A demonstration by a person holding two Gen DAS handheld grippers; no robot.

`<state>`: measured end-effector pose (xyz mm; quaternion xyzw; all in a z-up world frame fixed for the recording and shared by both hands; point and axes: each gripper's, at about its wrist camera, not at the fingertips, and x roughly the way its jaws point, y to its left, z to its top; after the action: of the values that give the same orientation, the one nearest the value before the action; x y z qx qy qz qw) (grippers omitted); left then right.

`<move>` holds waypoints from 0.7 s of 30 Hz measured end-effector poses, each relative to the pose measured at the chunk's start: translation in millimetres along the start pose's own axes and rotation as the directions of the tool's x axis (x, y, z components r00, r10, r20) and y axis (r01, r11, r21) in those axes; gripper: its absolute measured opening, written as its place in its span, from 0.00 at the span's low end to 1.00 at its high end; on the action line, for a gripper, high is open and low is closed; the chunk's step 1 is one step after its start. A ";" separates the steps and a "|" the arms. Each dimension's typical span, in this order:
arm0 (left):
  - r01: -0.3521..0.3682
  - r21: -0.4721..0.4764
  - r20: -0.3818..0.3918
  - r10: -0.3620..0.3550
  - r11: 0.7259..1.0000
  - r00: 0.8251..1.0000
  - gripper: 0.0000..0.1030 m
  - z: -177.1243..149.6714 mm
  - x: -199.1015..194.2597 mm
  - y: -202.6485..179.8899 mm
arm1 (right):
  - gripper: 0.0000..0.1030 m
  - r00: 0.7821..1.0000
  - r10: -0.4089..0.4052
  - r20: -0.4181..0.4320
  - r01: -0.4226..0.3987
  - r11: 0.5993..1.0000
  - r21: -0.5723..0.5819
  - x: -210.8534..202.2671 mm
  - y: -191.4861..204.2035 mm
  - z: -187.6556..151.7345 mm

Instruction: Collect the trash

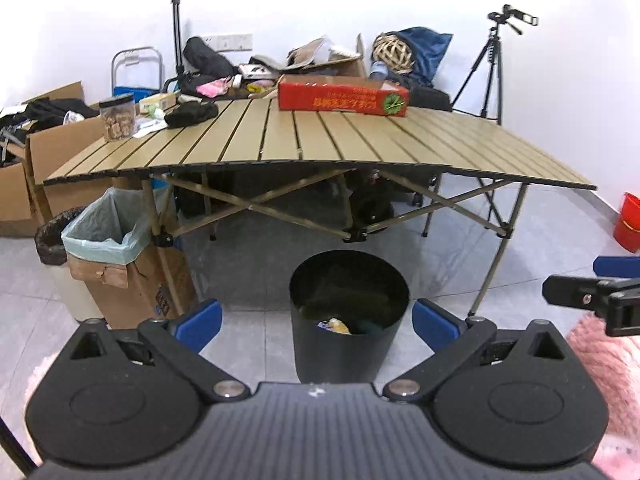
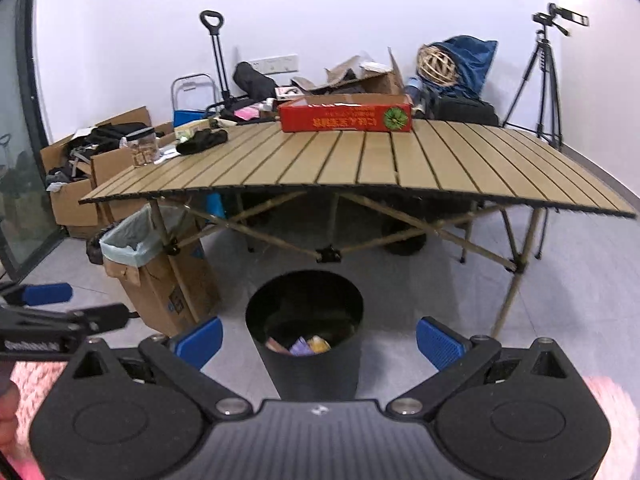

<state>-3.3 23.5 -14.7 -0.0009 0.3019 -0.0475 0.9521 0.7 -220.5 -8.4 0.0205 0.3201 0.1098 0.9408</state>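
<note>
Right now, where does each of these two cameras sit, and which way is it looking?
Left wrist: on the left gripper, facing the black bin and table; its open blue fingers show, the right gripper alongside.
Right wrist: on the right gripper, same direction; open fingers, left gripper alongside.
Shared: bin, table, red box.

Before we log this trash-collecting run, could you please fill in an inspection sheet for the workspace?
Surface: slatted folding table, near half bare.
Job's things: black bin on the floor before the table, wrappers inside.
Clutter: red box, jar, dark cloth, bags along the far edge.
Claws: left claw and right claw open, empty.
Cables: nothing seen.
Surroundings: lined cardboard box, tripod, red bucket.
</note>
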 end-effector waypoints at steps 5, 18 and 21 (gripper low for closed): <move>0.028 0.021 0.018 -0.029 0.999 0.999 1.00 -3.6 -15.4 -8.1 | 1.00 0.999 -0.042 -0.023 0.043 0.999 0.033 -15.9 -3.6 -16.5; 0.036 0.025 0.042 -0.037 0.999 0.998 1.00 -3.1 -22.6 -8.5 | 1.00 0.999 -0.053 0.010 0.052 0.998 0.021 -28.3 2.1 -16.8; 0.038 0.026 0.040 -0.039 0.999 0.998 1.00 -4.3 -22.9 -8.3 | 1.00 0.999 -0.052 0.010 0.052 0.998 0.020 -28.1 2.0 -16.5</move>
<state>-25.2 17.5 -4.7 0.0042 0.2818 -0.0695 0.9569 -31.4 -225.2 -4.5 0.0222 0.3167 0.0820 0.9447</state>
